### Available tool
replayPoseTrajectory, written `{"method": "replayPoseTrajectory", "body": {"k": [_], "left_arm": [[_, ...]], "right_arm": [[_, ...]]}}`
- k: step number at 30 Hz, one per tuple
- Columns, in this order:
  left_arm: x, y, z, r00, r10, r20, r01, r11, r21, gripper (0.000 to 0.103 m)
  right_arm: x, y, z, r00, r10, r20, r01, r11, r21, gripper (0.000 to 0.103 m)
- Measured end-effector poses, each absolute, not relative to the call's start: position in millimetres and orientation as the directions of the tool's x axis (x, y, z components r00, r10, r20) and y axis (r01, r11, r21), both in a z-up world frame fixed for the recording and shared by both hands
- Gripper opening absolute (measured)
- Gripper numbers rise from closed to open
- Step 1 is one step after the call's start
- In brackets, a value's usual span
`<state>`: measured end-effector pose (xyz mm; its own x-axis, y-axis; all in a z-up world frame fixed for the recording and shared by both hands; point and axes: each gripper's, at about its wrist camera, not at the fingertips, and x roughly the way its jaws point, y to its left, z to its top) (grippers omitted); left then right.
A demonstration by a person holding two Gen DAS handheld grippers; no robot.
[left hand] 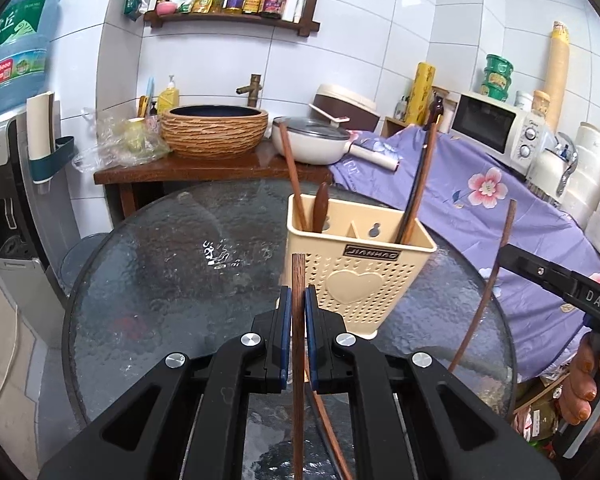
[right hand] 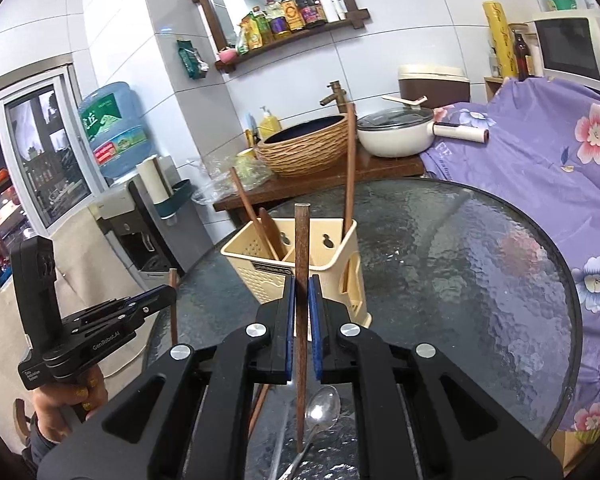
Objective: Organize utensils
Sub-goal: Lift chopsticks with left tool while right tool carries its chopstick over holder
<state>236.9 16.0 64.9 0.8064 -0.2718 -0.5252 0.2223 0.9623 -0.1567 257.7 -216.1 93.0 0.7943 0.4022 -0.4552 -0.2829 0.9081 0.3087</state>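
Left claw [left hand: 296, 308] closed on a chopstick [left hand: 297, 360], held upright between the blue pads [left hand: 286, 336]; stick tip rises just above the pads, lower end runs down out of frame. Right claw [right hand: 302, 300] likewise closed on a second chopstick [right hand: 301, 280], upright, its lower end reaching down near the desk [right hand: 480, 260].

Holder [left hand: 356, 272]: cream, perforated, heart on the front, standing on the glass desk just beyond the left claw. Divided into compartments. Left compartment holds a chopstick and a wooden spoon [left hand: 321, 208], both leaning. Right compartment holds dark chopsticks [left hand: 418, 184] leaning right.

Right-wrist view: metal spoon [right hand: 320, 408] lies on the desk under the right claw, bowl near the held stick's lower end; touching or not, cannot tell. Another wooden stick [right hand: 260, 404] lies beside it, partly hidden by the claw.

Left-wrist view: right claw visible at far right, its stick well right of the holder.

Far side: basket [left hand: 214, 132] and pan [left hand: 312, 144] on a wooden shelf.
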Motion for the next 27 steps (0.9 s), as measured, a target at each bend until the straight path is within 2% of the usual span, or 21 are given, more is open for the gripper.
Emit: {"method": "replayPoseTrajectory", "body": {"k": [15, 27], "left_arm": [[219.3, 22.1, 104.1, 0.837, -0.312, -0.45, 0.264, 0.95, -0.169, 0.006], [215.3, 6.1, 171.0, 0.877, -0.329, -0.35, 0.317, 0.944, -0.093, 0.006]], "right_arm": [[249.3, -207.9, 127.1, 0.787, 0.445, -0.428, -0.347, 0.892, 0.29, 0.007], [262.0, -203.0, 175.5, 0.795, 0.457, -0.4, -0.377, 0.887, 0.265, 0.007]]}}
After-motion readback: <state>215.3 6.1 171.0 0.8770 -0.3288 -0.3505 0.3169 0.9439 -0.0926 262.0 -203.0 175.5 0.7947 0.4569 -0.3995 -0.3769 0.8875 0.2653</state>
